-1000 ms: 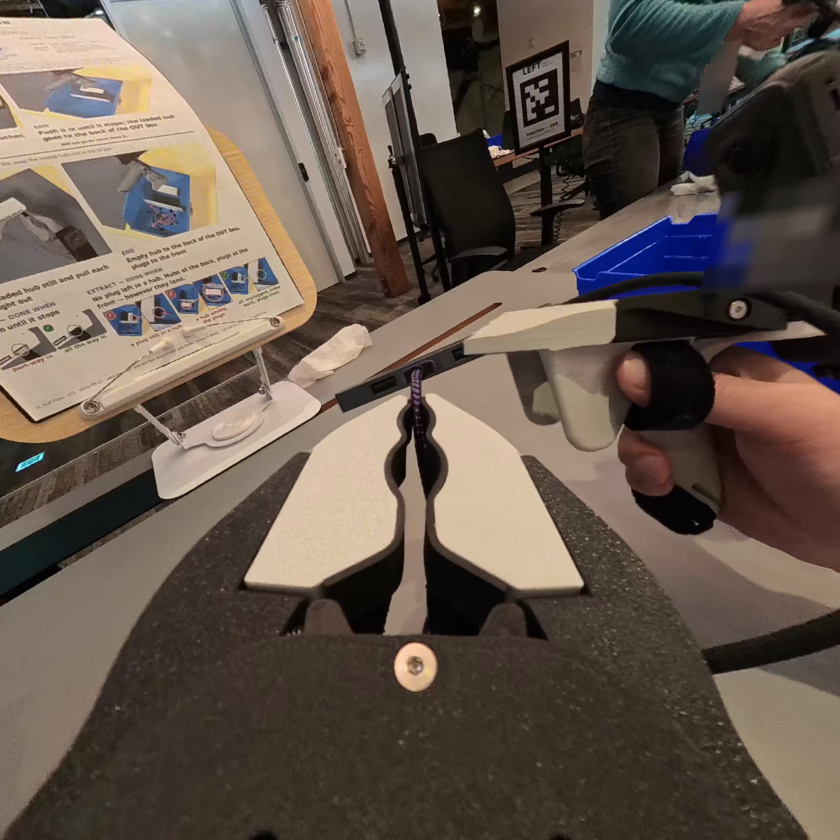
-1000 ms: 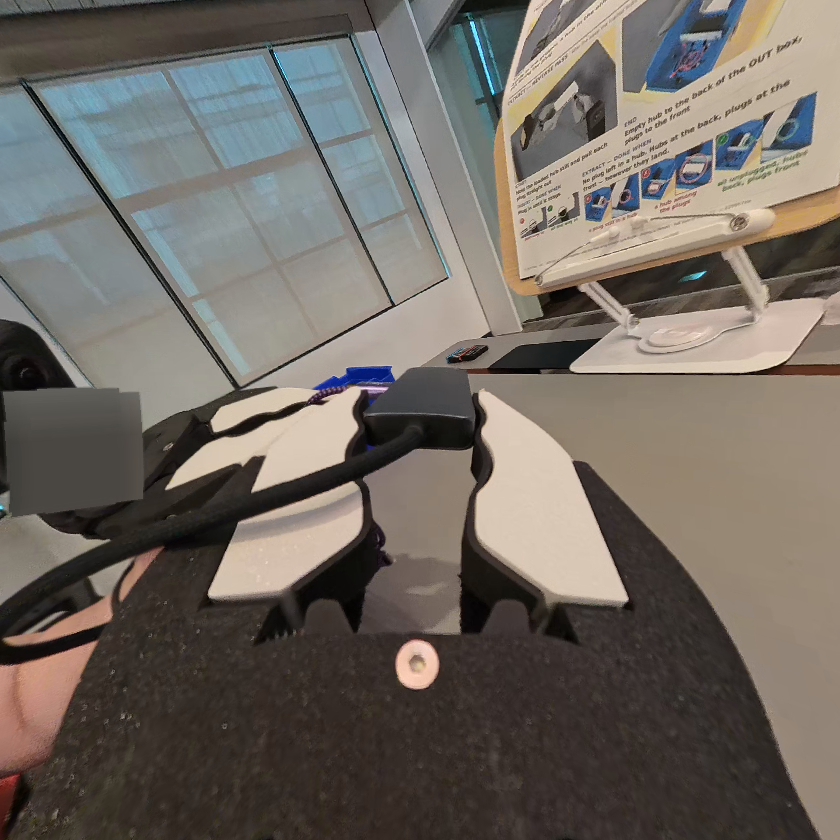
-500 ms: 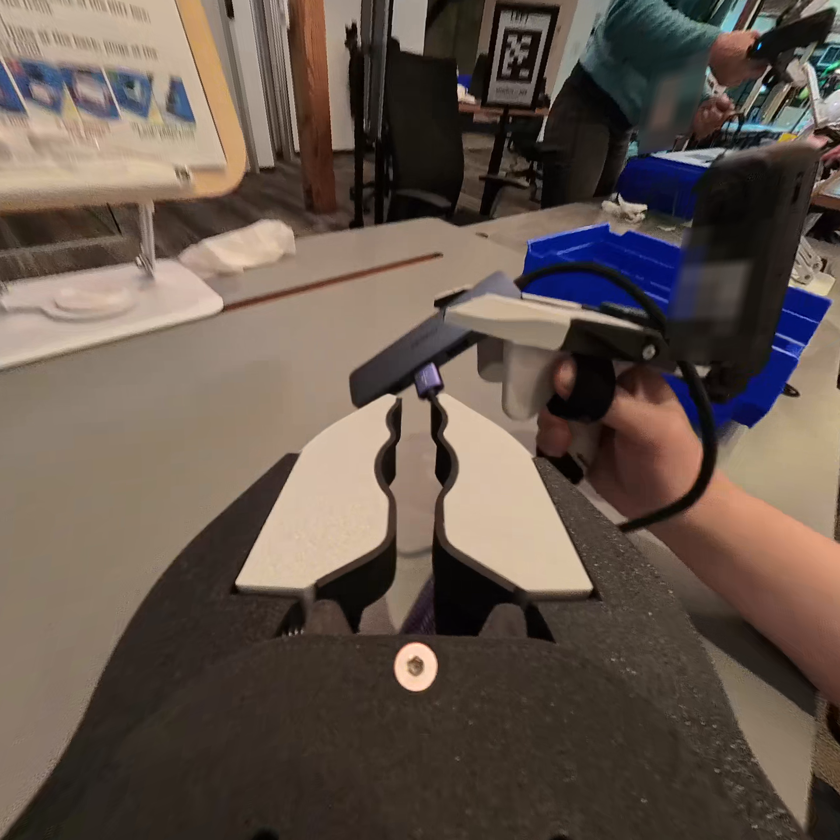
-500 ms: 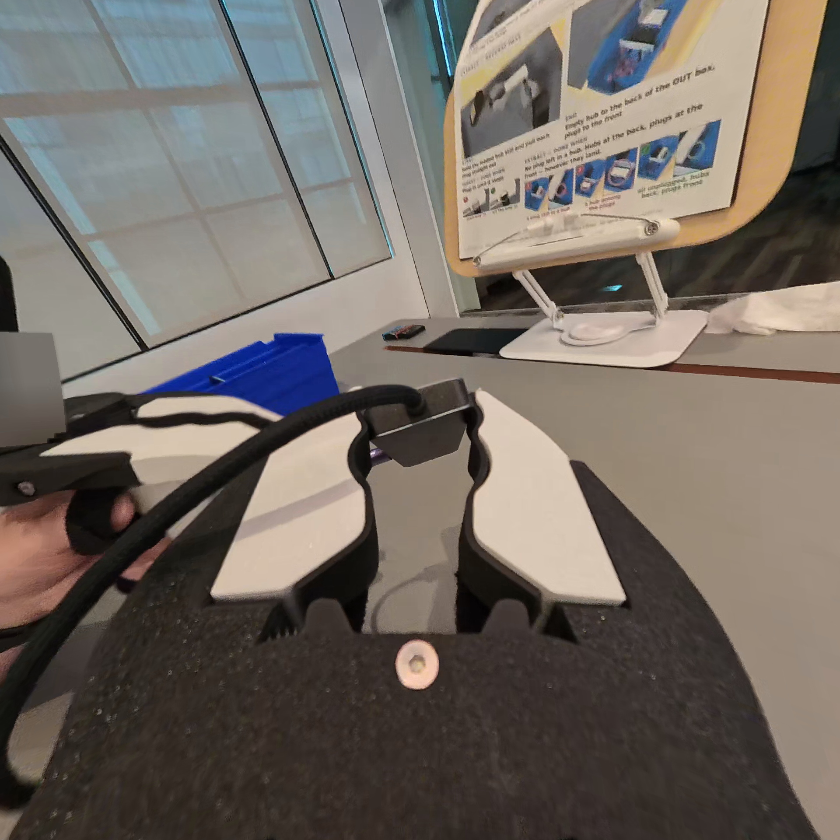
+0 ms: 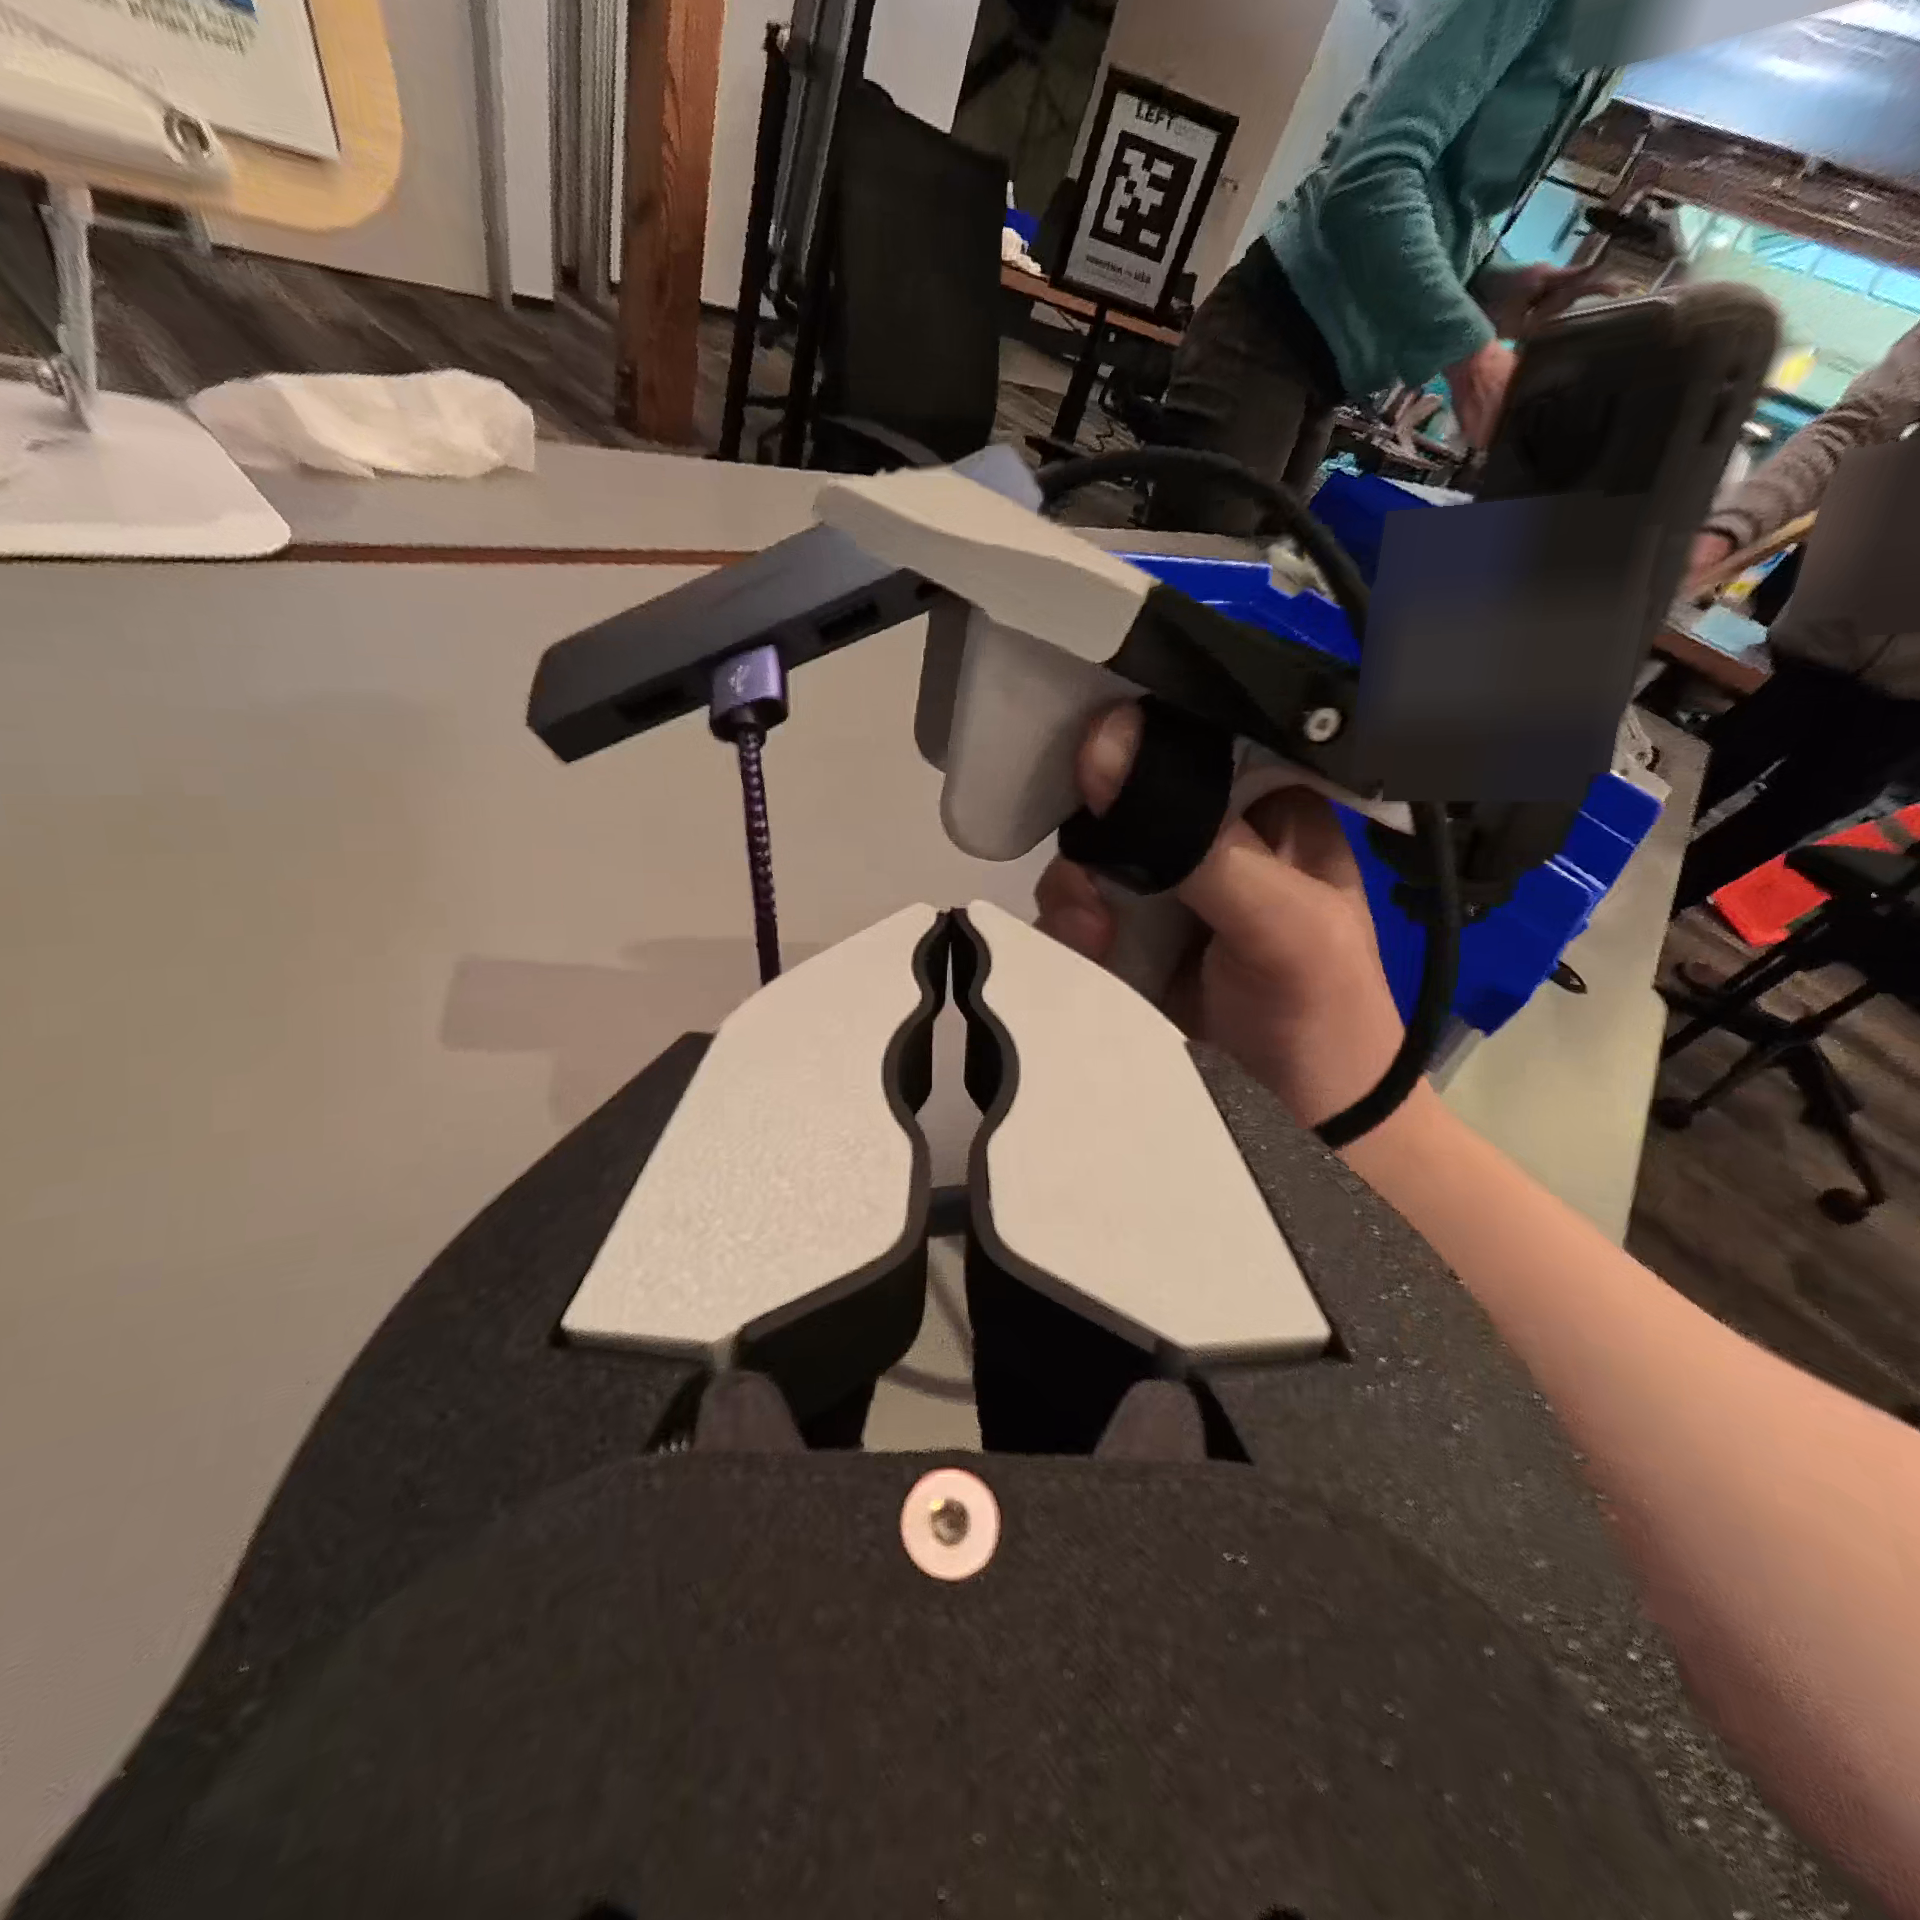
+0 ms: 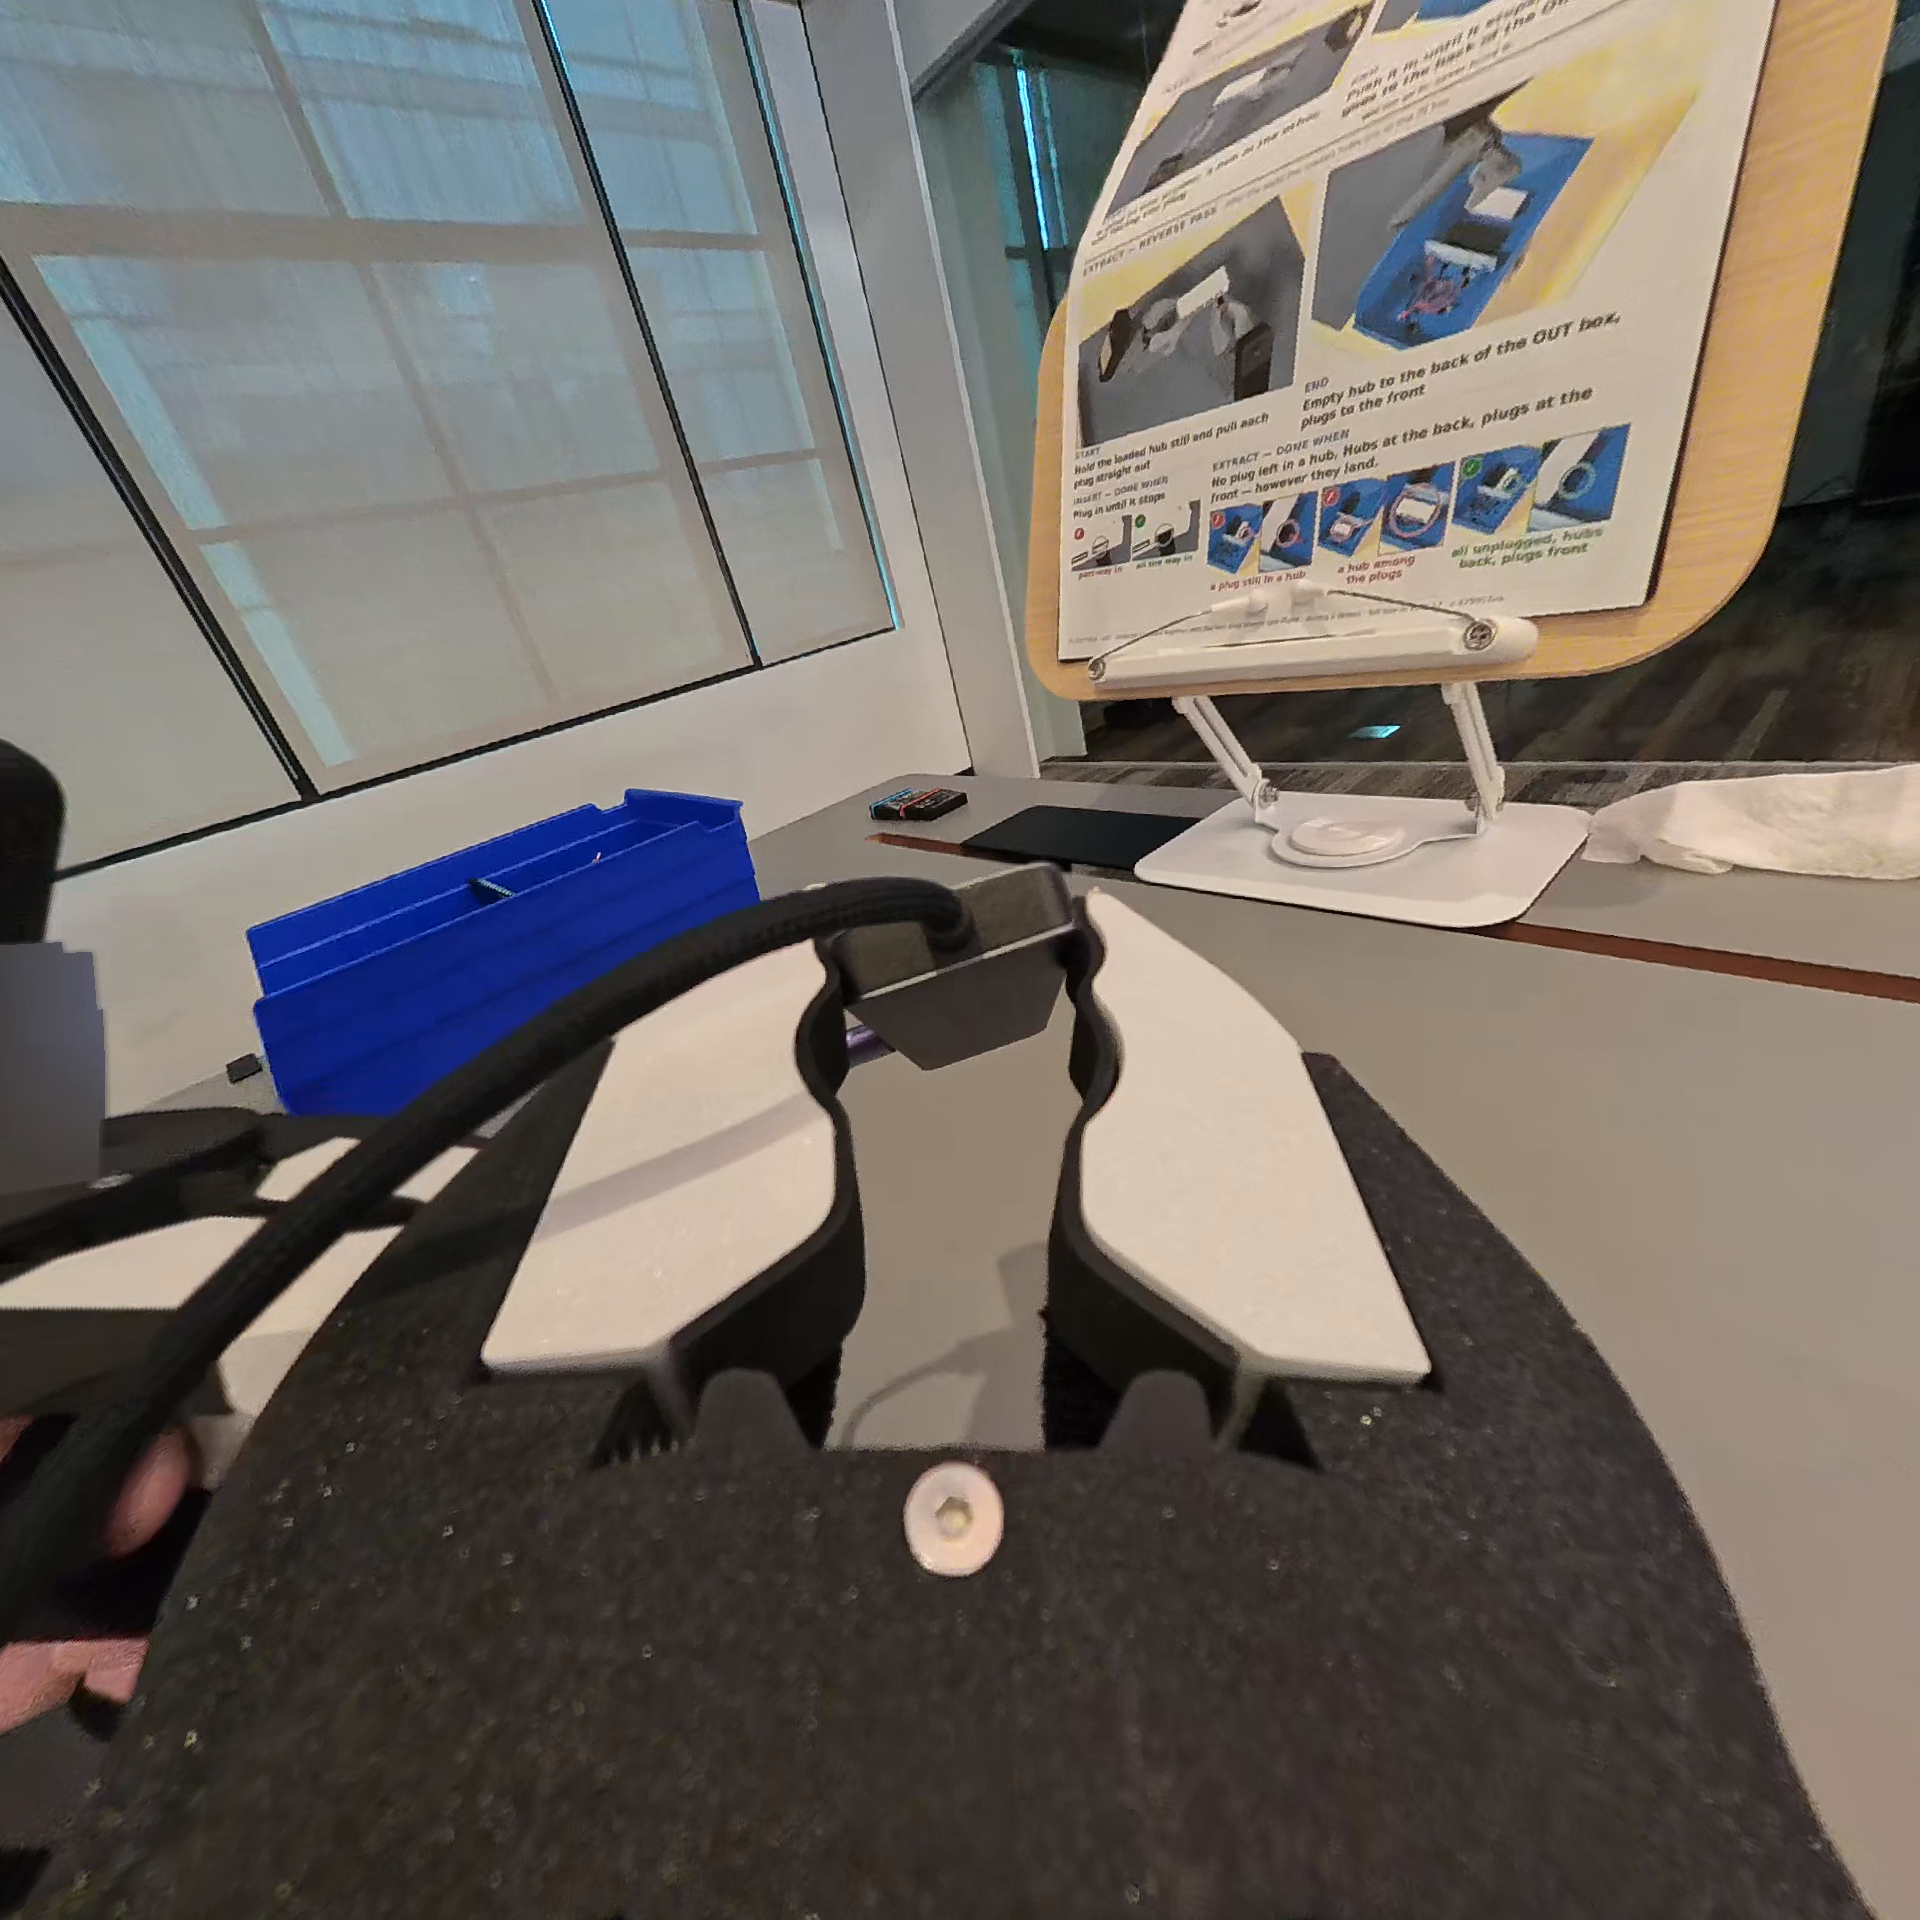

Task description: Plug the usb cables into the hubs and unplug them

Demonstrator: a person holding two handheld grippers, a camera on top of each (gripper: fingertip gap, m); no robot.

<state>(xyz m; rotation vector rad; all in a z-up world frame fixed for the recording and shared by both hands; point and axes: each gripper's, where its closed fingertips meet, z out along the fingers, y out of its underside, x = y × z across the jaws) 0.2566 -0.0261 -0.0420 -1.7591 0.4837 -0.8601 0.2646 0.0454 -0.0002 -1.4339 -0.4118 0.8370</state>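
Right gripper (image 6: 961, 971) pinching the dark grey USB hub (image 6: 951, 971) at its cable end, up in the air over the grey table (image 6: 1558, 1195). Thick black cord (image 6: 520, 1060) coming off the hub and looping back to the left. Purple USB plug (image 5: 746, 691) pushed into a port on the long side of the hub (image 5: 717, 634), with its braided purple cable (image 5: 756, 852) hanging straight down. Left gripper (image 5: 951, 920) low and near, fingers pressed together with nothing seen between the tips, just beside the hanging cable. Blue bin (image 6: 499, 945) farther back on the table. Poster on a white stand (image 6: 1351, 852) behind.
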